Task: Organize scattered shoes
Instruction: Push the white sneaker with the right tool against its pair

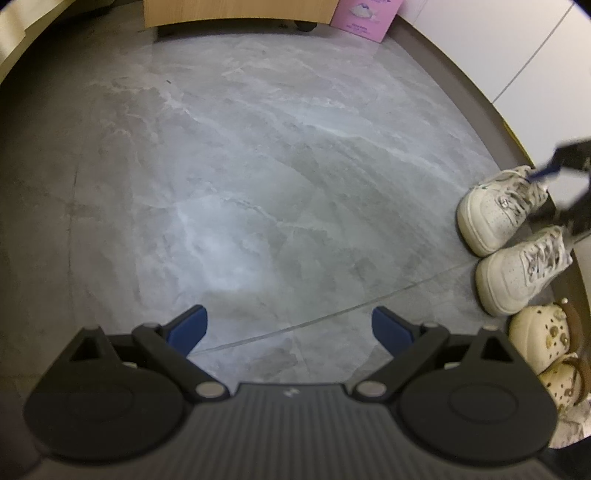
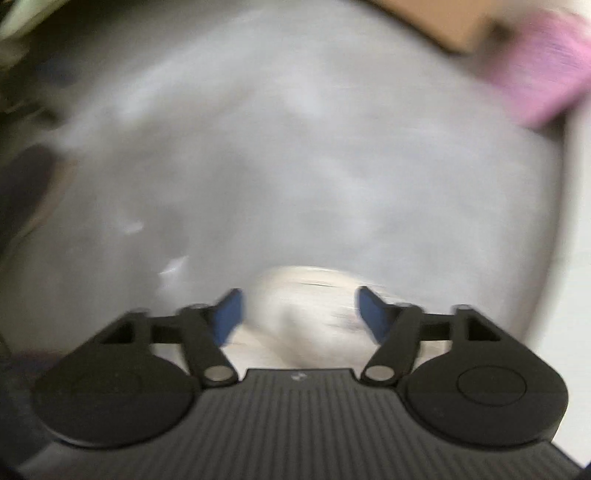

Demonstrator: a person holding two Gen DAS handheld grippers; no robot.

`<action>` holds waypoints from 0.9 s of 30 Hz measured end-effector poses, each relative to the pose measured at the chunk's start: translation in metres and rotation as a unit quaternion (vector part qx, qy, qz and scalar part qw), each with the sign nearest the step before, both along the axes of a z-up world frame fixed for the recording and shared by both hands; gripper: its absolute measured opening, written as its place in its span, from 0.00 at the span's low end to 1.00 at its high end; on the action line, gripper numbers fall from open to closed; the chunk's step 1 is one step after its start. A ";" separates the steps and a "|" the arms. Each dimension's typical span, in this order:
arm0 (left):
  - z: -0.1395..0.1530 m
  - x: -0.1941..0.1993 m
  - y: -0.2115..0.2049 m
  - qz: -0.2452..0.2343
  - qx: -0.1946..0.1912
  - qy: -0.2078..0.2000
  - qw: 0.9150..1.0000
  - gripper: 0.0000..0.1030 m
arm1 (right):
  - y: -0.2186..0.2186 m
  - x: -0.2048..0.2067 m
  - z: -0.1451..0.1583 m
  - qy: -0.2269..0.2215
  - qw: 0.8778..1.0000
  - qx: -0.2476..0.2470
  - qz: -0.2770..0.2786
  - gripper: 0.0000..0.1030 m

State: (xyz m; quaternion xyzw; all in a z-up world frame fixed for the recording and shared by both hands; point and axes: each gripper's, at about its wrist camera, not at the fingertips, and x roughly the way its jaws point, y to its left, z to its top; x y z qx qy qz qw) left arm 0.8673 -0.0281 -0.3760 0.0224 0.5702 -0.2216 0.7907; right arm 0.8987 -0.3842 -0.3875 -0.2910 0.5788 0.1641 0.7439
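Along the right wall in the left wrist view, two white lace-up sneakers (image 1: 495,210) (image 1: 517,273) stand side by side, toes pointing into the room. Beside them, nearer me, are two cream clogs (image 1: 543,336) (image 1: 561,384) with charms. My left gripper (image 1: 290,325) is open over bare grey floor, well left of the shoes. My right gripper (image 1: 550,195) hovers over the far sneaker's heel end, blurred. In the right wrist view the right gripper (image 2: 301,314) is open, with a blurred white sneaker (image 2: 303,317) just beyond and below its blue fingers (image 2: 231,314).
Grey marble-look floor (image 1: 258,166) fills the middle. A wooden cabinet on casters (image 1: 240,11) and a pink box (image 1: 364,14) stand at the far side. A white wall with a dark skirting (image 1: 517,55) runs along the right. The right wrist view is motion-blurred.
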 end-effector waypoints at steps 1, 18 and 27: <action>0.000 0.000 0.000 -0.001 -0.001 0.002 1.000 0.95 | -0.006 0.000 -0.001 0.013 0.999 -0.036 0.005 0.84; -0.010 0.008 0.011 0.018 -0.017 0.014 1.000 0.95 | -0.054 -0.007 -0.038 0.127 0.980 -0.134 -0.074 0.73; -0.007 0.007 0.009 0.016 -0.017 0.010 1.000 0.95 | -0.077 -0.001 -0.034 0.172 0.953 -0.078 -0.236 0.61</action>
